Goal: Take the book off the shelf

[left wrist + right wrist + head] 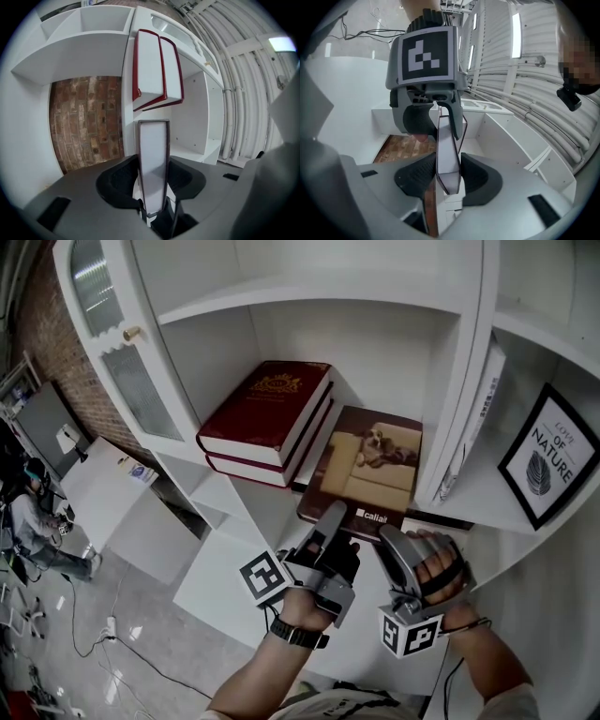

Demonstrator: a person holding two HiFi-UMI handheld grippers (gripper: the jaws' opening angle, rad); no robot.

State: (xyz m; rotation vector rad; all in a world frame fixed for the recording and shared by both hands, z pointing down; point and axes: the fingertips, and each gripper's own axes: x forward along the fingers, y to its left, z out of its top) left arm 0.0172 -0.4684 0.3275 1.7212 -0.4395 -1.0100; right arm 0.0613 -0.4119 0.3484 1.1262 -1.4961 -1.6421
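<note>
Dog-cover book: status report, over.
Left gripper and right gripper clamped on book, near edge. Book lying on shelf. Two red books alongside, nothing on top.

The right gripper was seen at 6 o'clock, its two dark pads pressed against either face of a book viewed edge-on, white pages framed by dark covers. At 12 o'clock the book's far end was clamped by the left gripper, topped by its black-and-white marker cube. White shelving was shown at 3 o'clock, brickwork at 8 o'clock.
</note>
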